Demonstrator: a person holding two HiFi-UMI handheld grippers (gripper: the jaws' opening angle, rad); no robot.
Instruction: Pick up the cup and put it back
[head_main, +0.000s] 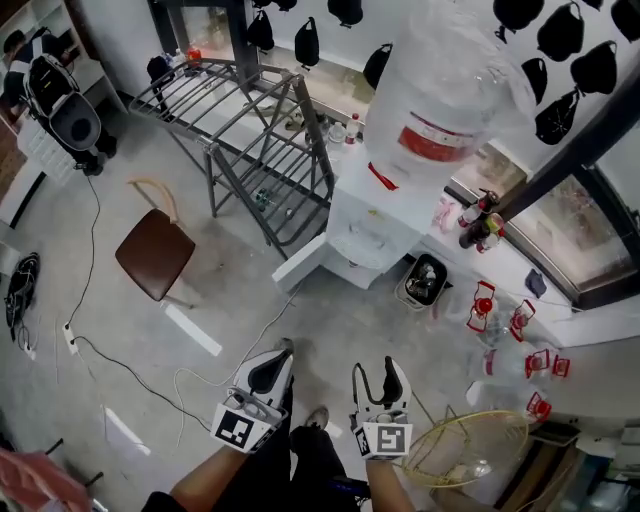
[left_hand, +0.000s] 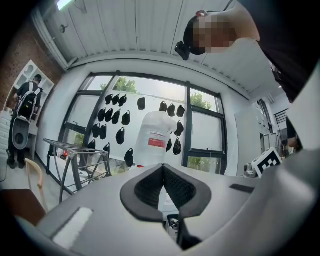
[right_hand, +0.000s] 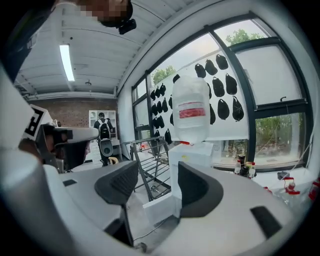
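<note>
I cannot make out any cup in these views. My left gripper (head_main: 270, 372) (left_hand: 163, 167) is held low over the floor, its padded jaws meeting with nothing between them. My right gripper (head_main: 378, 378) (right_hand: 157, 182) is beside it, jaws apart and empty. Both point level toward a white water dispenser (head_main: 375, 225) (right_hand: 192, 155) some way ahead. A large clear bottle (head_main: 440, 100) (left_hand: 156, 140) (right_hand: 191, 115) with a red label stands on top of it.
A grey metal rack (head_main: 250, 130) stands left of the dispenser, with a brown chair (head_main: 153, 252) nearer left. Cables (head_main: 120, 365) trail across the floor. A wire basket (head_main: 470, 447) lies at lower right. Small bottles (head_main: 480, 220) line the window ledge. A person with a backpack (head_main: 55, 90) is far left.
</note>
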